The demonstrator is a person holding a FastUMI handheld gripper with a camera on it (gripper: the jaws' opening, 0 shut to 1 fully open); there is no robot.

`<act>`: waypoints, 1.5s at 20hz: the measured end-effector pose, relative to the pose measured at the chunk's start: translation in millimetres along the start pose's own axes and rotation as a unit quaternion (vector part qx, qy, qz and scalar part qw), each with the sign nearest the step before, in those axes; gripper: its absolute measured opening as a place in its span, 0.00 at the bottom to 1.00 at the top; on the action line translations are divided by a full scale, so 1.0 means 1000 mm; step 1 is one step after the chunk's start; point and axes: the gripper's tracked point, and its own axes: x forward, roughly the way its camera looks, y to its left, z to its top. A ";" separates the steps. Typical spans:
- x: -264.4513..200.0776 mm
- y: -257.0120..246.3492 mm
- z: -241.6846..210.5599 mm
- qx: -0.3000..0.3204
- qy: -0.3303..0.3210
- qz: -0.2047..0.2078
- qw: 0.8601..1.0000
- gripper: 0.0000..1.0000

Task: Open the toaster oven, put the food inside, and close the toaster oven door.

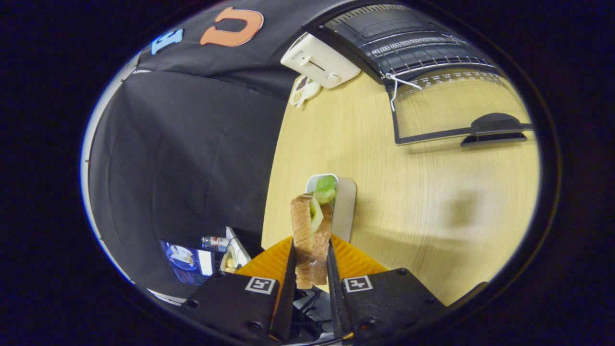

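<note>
The gripper [311, 262] pinches a soft, crushable sandwich [311, 230] by its crusts; toaster oven [413, 53] open at one o'clock.

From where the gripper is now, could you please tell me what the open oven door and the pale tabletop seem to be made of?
The dark-framed toaster oven door, lying open, looks like clear glass in a matte black frame: the tabletop shows through it. The pale tabletop looks like light wood or wood-look laminate, with fine grain lines. The gripper is shut on the lettuce sandwich.

Table [432, 202] is evenly lit from above (soft shadow blob at right); edges are bent by fisheye, slight blur throughout.
</note>
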 end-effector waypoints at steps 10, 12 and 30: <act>-0.054 0.009 0.057 -0.062 -0.124 0.059 0.989 0.38; -0.066 0.000 0.072 -0.073 -0.157 0.049 0.984 0.38; -0.175 -0.106 0.195 0.124 -0.471 0.066 0.871 0.38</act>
